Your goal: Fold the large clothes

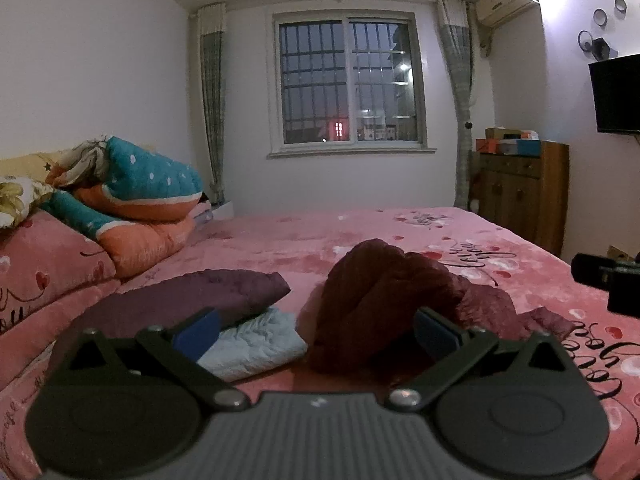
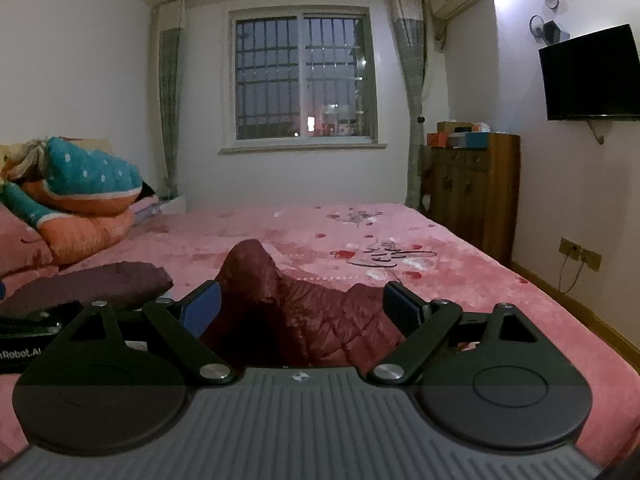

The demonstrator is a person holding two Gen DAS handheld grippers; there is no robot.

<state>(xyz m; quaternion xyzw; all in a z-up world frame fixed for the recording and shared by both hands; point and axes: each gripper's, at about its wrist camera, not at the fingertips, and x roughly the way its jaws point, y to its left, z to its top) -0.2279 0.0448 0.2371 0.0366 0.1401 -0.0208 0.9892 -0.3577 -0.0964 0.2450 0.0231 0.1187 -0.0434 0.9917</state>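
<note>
A dark red quilted jacket (image 1: 372, 300) lies crumpled in a heap on the pink bed (image 1: 360, 236). It also shows in the right wrist view (image 2: 304, 304). My left gripper (image 1: 316, 330) is open and empty, its blue-padded fingers spread wide just in front of the heap. My right gripper (image 2: 302, 304) is open and empty too, with the jacket lying between and beyond its fingers. The right gripper's body shows at the right edge of the left wrist view (image 1: 612, 280).
A folded purple garment (image 1: 188, 300) lies on a folded pale blue one (image 1: 256, 344) at the left. Rolled quilts and pillows (image 1: 132, 196) pile at the headboard. A wooden cabinet (image 2: 472, 192) and wall TV (image 2: 592, 76) stand at right; a window (image 1: 348, 80) is behind.
</note>
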